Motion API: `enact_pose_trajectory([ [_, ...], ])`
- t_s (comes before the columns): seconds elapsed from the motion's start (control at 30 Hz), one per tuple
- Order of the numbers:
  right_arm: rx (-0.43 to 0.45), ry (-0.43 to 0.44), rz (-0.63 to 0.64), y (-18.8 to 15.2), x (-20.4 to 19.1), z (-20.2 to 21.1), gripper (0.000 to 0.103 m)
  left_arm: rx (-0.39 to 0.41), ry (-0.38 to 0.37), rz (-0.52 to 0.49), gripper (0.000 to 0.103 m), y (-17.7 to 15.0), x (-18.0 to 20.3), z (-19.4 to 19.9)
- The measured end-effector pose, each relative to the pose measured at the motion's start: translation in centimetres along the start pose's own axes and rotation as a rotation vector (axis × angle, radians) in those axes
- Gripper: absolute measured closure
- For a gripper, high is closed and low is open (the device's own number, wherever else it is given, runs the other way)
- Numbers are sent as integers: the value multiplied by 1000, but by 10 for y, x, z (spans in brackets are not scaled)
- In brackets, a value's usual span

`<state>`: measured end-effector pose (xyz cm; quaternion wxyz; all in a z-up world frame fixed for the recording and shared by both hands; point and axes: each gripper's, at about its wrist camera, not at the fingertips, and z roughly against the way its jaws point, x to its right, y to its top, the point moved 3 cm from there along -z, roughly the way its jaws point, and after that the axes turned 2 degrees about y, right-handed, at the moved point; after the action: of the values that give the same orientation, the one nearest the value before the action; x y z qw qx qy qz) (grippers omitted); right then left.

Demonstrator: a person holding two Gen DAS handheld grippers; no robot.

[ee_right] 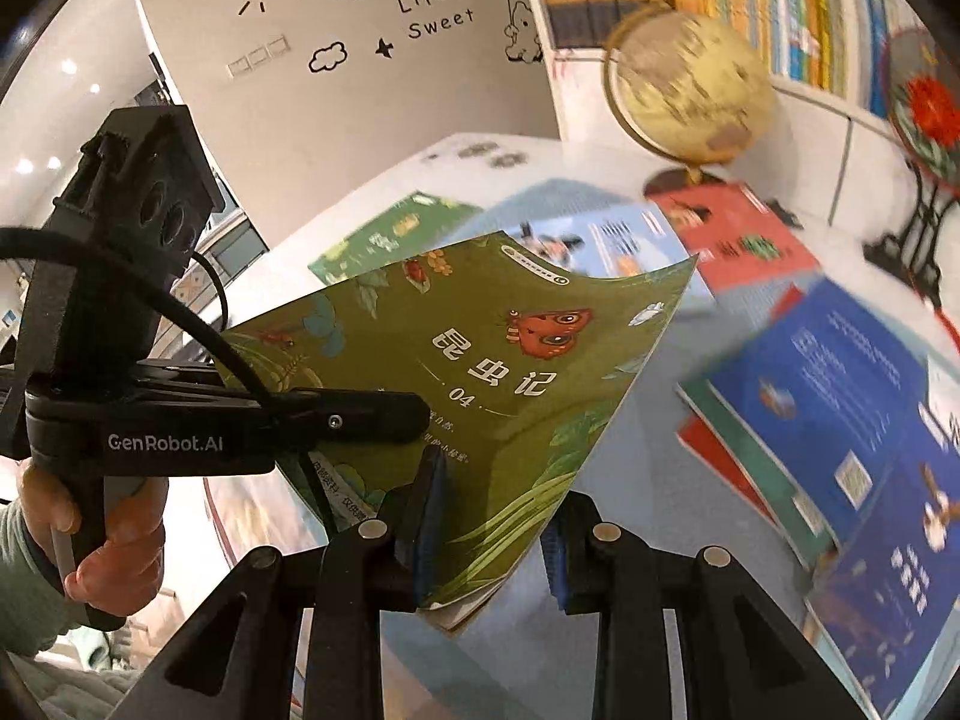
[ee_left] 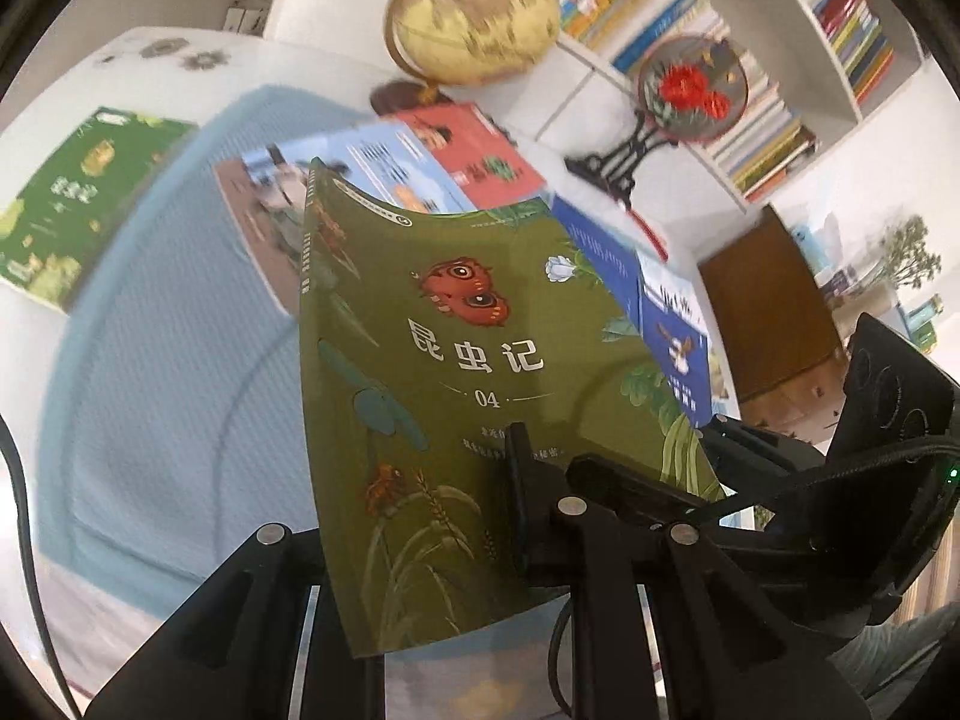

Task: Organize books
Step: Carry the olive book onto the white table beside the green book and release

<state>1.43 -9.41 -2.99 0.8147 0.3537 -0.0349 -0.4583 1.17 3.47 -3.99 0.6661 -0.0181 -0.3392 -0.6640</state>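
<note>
Olive-green insect book (ee_left: 480, 360) lifted above blue mat (ee_left: 150, 390) — pinched by left gripper (ee_left: 516, 480) and right gripper (ee_right: 480, 540), jaws narrow.

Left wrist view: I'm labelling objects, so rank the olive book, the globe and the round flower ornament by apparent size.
1. olive book, though it is nearest the camera
2. globe
3. round flower ornament

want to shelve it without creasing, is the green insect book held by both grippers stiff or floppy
Probably floppy: the green insect book curves along its free top edge while the left gripper and right gripper pinch its lower part. It looks thin, so likely light. The glossy cover may slip if held loosely.
</note>
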Motion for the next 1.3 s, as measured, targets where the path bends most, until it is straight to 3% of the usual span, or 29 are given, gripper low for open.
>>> enact_pose_trajectory([
  [0.23, 40, -80, -17, 59, -66, -45, 75, 30, -78, -36, 88, 48, -82, 44],
  [0.43, 59, -87, 1, 104, -118, -97, 75, 68, -44, -21, 88, 72, -146, 72],
  [0.6, 41, -78, -21, 125, -147, -143, 74, 49, -16, -8, 88, 86, -199, 79],
  [0.83, 8, -67, -94, 148, -152, -201, 74, 6, -11, -7, 88, 110, -254, 65],
  [1.07, 1, -52, -231, 163, -132, -247, 73, -10, 5, 24, 85, 137, -291, 32],
  [1.2, -13, -58, -282, 161, -129, -261, 73, -94, 13, 29, 75, 142, -303, 13],
  [1.3, -29, -64, -305, 158, -127, -271, 73, -129, 35, 60, 73, 140, -312, 9],
])
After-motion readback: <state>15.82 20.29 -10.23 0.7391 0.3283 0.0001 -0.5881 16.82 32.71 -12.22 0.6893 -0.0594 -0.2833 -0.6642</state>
